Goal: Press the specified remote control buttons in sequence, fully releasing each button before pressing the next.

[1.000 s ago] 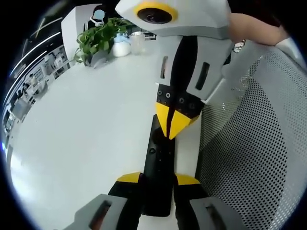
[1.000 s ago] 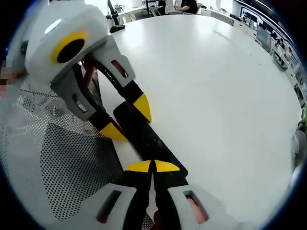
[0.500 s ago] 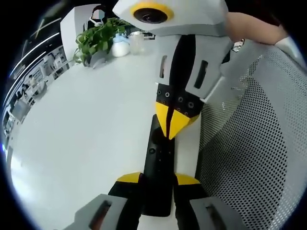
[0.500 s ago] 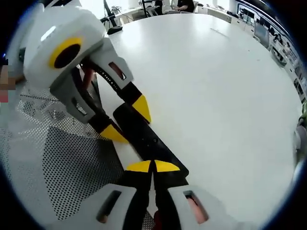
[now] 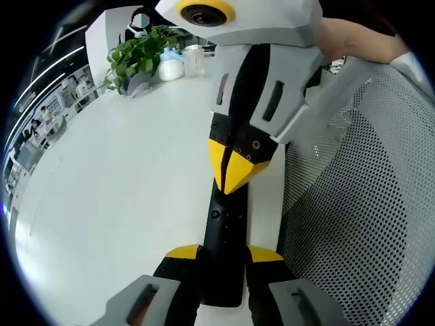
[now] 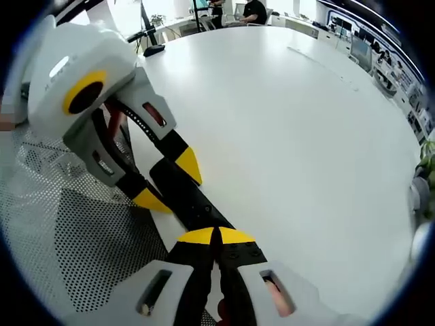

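Down at six o'clock in the left gripper view, the left gripper (image 5: 221, 255) has its yellow-tipped jaws clamped on the near end of a black remote control (image 5: 224, 234), which lies on the white table (image 5: 115, 190) and runs up toward twelve. The right gripper (image 5: 232, 178) comes in from twelve o'clock, its jaws pressed together into one yellow point over the remote's far half; whether it touches a button I cannot tell. At three o'clock stands a white mesh chair back (image 5: 360, 204). A potted plant (image 5: 139, 58) sits at eleven o'clock.
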Available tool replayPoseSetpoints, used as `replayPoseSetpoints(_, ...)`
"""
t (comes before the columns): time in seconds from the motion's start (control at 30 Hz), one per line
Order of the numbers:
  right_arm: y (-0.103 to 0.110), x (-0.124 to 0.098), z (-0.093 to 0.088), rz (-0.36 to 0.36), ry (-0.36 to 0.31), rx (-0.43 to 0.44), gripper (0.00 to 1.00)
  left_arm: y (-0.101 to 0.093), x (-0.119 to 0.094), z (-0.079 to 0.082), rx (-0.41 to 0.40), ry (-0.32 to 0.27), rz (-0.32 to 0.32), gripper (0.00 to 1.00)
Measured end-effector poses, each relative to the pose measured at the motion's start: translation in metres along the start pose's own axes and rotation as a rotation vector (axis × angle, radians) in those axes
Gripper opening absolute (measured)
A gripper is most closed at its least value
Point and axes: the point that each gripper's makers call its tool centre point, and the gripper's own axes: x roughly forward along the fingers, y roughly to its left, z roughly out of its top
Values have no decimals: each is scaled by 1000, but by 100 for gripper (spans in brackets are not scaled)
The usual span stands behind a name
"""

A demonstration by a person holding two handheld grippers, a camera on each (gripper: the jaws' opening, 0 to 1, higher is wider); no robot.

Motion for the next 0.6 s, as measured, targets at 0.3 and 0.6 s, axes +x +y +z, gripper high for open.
replayPoseSetpoints(0.3, 6, 2, -3, 11, 20, -9, 0, 0, 0, 0, -3, -3, 1, 25)
replayPoseSetpoints(0.6, 8, 1, -3, 19, 17, -18, 3, 1, 1, 0, -6, -6, 2, 25)
